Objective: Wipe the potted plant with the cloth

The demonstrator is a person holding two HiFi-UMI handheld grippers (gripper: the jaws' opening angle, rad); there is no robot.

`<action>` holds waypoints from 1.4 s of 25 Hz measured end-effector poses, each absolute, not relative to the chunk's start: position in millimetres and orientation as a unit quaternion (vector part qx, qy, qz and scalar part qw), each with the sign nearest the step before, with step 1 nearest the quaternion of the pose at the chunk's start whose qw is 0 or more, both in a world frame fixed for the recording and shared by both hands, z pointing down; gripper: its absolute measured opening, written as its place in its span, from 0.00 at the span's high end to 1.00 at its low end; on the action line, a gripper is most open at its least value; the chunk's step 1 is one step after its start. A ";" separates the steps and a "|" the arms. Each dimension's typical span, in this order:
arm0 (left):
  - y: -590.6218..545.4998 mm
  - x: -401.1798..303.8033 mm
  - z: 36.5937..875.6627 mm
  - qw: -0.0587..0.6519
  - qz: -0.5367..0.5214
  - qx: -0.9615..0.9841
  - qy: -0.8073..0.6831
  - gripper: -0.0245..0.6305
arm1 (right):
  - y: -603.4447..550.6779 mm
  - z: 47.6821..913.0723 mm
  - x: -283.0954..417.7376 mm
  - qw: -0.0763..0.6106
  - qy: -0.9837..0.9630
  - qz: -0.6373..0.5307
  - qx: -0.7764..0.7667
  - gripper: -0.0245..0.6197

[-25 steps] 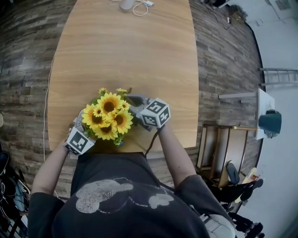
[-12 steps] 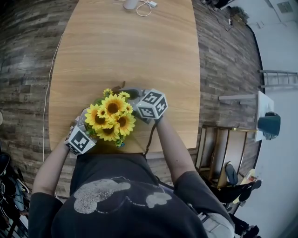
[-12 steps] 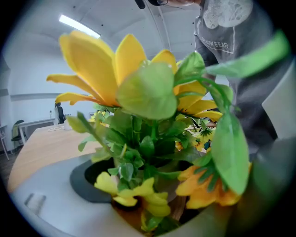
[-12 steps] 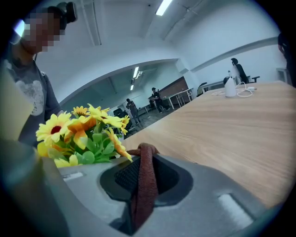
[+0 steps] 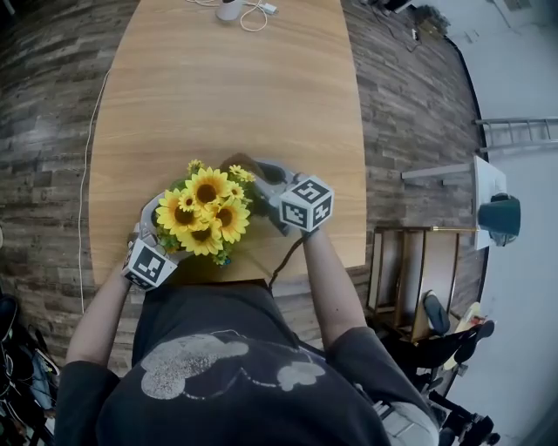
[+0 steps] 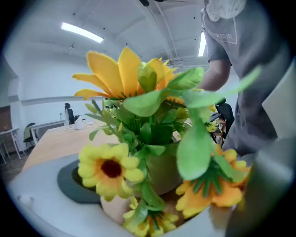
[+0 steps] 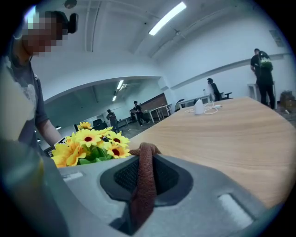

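Observation:
The potted plant [image 5: 205, 209] has yellow sunflowers and green leaves and stands near the front edge of the wooden table [image 5: 227, 96]. My left gripper [image 5: 161, 228] reaches in from the left, its jaws on either side of the pot. In the left gripper view the olive pot [image 6: 163, 172] sits between the grey jaws. The dark left pad [image 6: 76, 183] stands off it as the jaws are opening. My right gripper [image 5: 257, 174] is just right of the blossoms, shut on a brown cloth [image 7: 144, 178], whose bunched end [image 5: 234, 163] pokes out by the flowers [image 7: 90, 141].
A white device with a coiled cable [image 5: 234, 9] lies at the table's far end, also visible as the white device [image 7: 199, 107]. Wood-plank floor surrounds the table. A wooden rack [image 5: 410, 279] stands off to the right. Several people stand in the background of the office.
My right gripper, still holding the cloth, has drawn a little to the right, away from the blossoms. The left gripper stays by the pot.

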State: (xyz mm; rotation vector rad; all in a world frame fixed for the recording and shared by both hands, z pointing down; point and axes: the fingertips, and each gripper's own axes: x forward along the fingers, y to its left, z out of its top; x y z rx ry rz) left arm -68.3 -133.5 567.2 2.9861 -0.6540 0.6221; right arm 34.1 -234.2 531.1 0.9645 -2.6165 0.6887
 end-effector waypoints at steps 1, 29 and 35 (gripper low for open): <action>-133.9 -70.9 565.8 0.006 0.198 0.956 -0.217 0.02 | -230.5 530.0 42.5 0.134 -0.898 0.233 0.350 0.89; -7.1 -81.8 460.6 0.060 0.029 0.848 -0.525 0.44 | -42.6 455.4 154.5 0.039 -0.859 0.153 0.487 0.89; 36.2 -61.4 427.6 0.051 -0.008 0.836 -0.546 0.77 | -0.8 440.2 165.0 0.019 -0.867 0.150 0.474 0.88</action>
